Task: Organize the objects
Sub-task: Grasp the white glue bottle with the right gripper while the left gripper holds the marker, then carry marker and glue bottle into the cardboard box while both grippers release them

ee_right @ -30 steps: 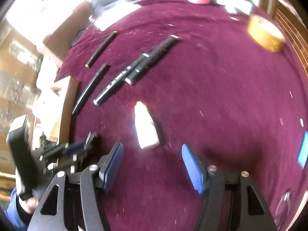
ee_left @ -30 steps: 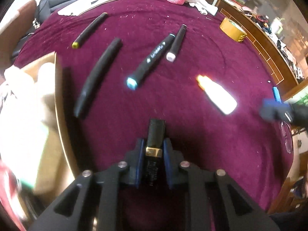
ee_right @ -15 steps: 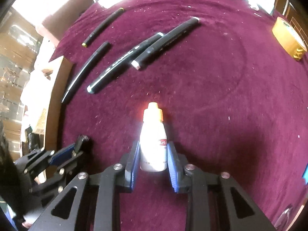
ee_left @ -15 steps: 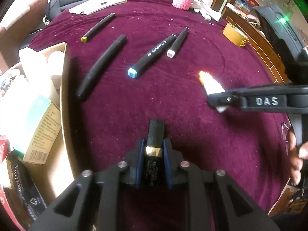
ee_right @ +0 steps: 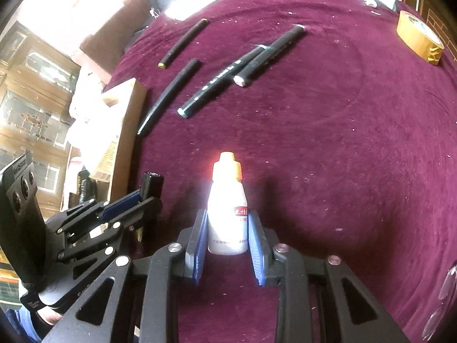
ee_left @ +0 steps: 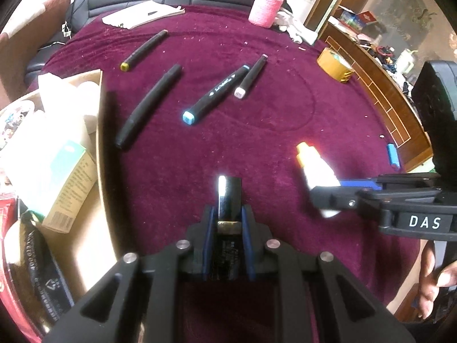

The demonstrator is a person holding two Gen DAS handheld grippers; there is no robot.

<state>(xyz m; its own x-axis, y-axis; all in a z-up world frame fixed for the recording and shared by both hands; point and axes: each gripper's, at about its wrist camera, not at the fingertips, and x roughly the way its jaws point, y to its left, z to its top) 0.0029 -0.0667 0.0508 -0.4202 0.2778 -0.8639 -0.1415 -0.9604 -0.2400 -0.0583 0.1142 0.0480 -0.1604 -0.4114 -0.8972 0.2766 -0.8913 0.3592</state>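
Note:
My left gripper is shut on a black tube with a gold band, held just above the maroon tablecloth; it also shows in the right wrist view. My right gripper is shut on a white bottle with an orange cap, which also shows in the left wrist view. Several black markers lie on the cloth beyond: a blue-tipped one, a pink-tipped one, a yellow-tipped one and a plain black one.
A cardboard box full of packets stands at the left edge of the table. A roll of brown tape lies at the right, a pink cup and white papers at the back. A small blue object lies near the right edge.
My right gripper came in over the white bottle and shut on it. My left gripper kept hold of the black tube and stayed roughly in place.

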